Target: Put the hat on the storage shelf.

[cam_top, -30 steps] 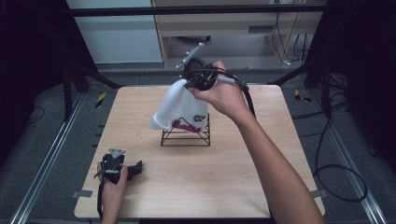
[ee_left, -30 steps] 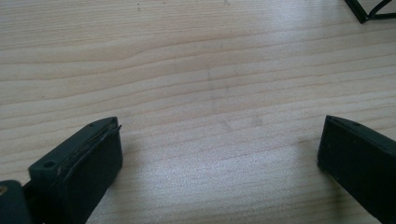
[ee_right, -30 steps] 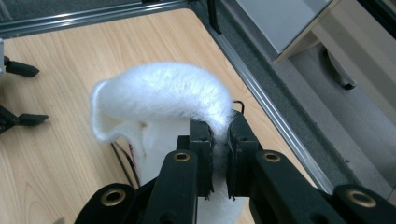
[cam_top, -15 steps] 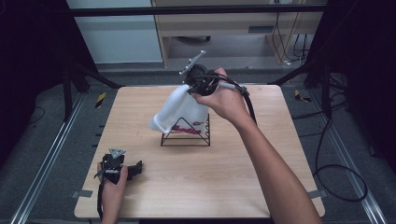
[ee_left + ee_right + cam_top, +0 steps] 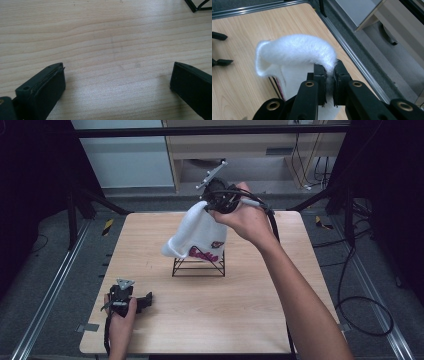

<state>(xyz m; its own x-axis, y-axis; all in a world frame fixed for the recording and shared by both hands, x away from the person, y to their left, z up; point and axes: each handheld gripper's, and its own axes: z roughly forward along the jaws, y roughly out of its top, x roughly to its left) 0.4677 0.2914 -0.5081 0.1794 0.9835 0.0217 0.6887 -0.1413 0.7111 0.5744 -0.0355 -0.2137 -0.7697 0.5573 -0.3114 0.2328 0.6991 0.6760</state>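
Observation:
A white fuzzy sock (image 5: 196, 236) with red lettering hangs over a black wire rack (image 5: 198, 266) at the middle of the wooden table (image 5: 250, 310). My right gripper (image 5: 207, 206) is raised above the rack and shut on the sock's upper edge. In the right gripper view its jaws (image 5: 329, 68) pinch the fluffy cuff (image 5: 294, 51), and the rest of the sock droops below. My left gripper (image 5: 145, 300) rests on the table near the front left corner. Its jaws (image 5: 117, 77) stand wide open over bare wood, and a corner of the rack (image 5: 197, 6) shows far off.
Metal rails (image 5: 50, 290) run along both sides of the table. Cables (image 5: 360, 290) trail on the floor at the right. A wooden cabinet (image 5: 250, 150) stands behind the table's far edge.
My right gripper has shifted slightly up and back with the sock still pinched in it. The left gripper has stayed where it was.

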